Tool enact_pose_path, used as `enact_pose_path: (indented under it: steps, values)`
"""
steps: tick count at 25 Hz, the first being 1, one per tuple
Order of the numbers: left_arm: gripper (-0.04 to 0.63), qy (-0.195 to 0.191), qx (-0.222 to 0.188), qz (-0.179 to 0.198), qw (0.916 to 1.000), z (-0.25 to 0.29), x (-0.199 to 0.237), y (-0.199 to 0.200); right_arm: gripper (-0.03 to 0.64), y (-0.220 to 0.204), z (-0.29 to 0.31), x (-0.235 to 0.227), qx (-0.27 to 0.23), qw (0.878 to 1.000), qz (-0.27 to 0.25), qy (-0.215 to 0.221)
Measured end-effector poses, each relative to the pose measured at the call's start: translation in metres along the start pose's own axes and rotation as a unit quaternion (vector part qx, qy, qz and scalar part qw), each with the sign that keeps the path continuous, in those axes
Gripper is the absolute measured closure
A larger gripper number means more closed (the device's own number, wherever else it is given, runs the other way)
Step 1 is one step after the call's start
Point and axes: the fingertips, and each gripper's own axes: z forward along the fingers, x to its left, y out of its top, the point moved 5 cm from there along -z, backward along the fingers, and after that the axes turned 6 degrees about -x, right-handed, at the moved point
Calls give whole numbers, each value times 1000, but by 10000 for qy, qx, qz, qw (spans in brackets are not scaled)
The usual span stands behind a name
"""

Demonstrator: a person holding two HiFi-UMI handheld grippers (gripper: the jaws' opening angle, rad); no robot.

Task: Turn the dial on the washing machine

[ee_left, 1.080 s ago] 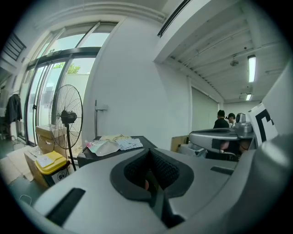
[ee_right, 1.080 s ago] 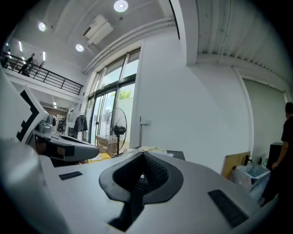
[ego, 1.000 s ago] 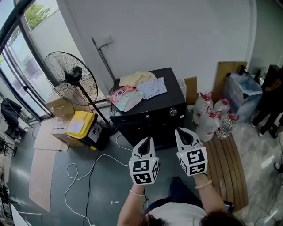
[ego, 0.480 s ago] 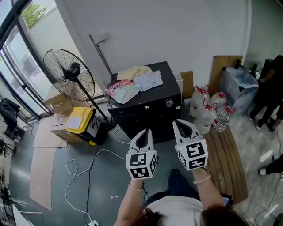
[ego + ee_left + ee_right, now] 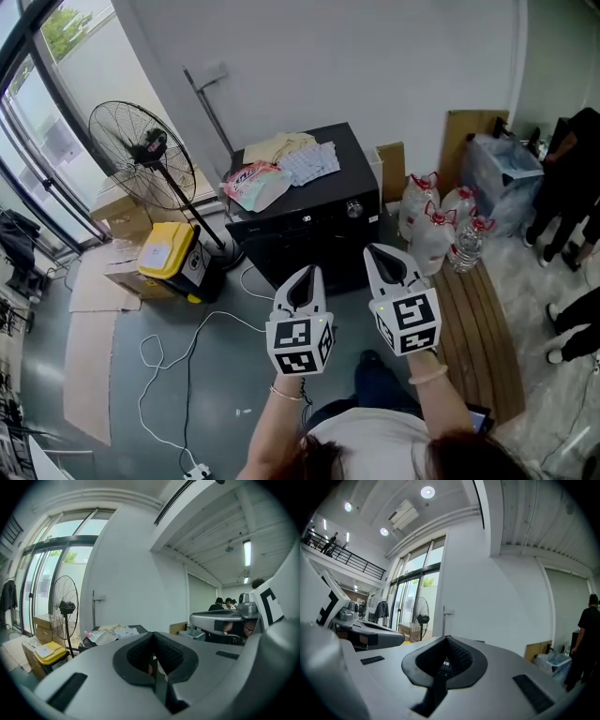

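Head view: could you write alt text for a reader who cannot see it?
Seen from above, a person holds the left gripper and the right gripper, both shut and empty, short of a black washing machine with a silver dial on its front. Clothes lie on its top; a standing fan is at its left, water bottles at its right.

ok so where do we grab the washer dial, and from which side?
Pinch the dial across its round rim, coming straight at the washing machine's front panel. It's a small knob standing out of that upright face, so only a head-on approach puts a jaw either side. The right gripper looks nearer; it's shut, so open first.
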Motion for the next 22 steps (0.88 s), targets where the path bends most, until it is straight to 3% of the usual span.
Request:
enact_pose_path:
  steps: [22]
  values:
    - [578, -105, -101, 119, 9998, 34, -2, 8, 591, -10, 15, -25, 64, 9998, 129, -135]
